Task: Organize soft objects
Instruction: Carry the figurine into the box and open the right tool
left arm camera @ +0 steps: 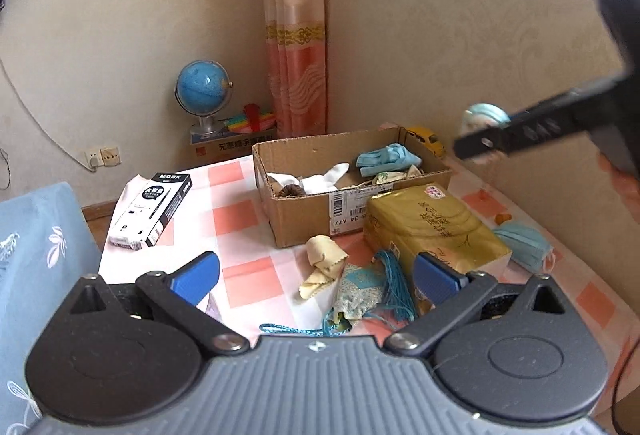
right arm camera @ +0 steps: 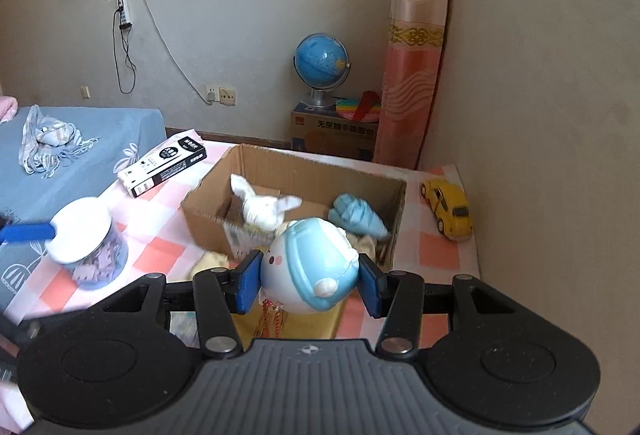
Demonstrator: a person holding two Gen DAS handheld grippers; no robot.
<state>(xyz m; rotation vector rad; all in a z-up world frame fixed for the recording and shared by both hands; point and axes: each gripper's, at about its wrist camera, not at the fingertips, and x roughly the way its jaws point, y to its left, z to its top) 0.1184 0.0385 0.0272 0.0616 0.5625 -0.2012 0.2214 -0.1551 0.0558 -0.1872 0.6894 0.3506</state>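
Note:
My right gripper [right arm camera: 308,281] is shut on a round blue-and-white toy figure [right arm camera: 308,267], held above the table just in front of the cardboard box [right arm camera: 208,213]. The box holds a white cloth [right arm camera: 262,209] and a blue cloth [right arm camera: 358,217]. In the left wrist view the right gripper [left arm camera: 486,145] hangs in the air at the right with the toy [left arm camera: 482,117]. My left gripper [left arm camera: 316,275] is open and empty above a yellow cloth [left arm camera: 322,269] and a patterned pouch with blue cord [left arm camera: 366,289], in front of the box [left arm camera: 304,223].
A gold tissue pack [left arm camera: 432,231] and a blue face mask [left arm camera: 524,243] lie right of the box. A black-and-white pen box [left arm camera: 154,209] lies at left. A white-lidded jar [right arm camera: 86,245] and a yellow toy car [right arm camera: 450,209] sit on the checked tablecloth [left arm camera: 248,195]. A globe [left arm camera: 204,91] stands behind.

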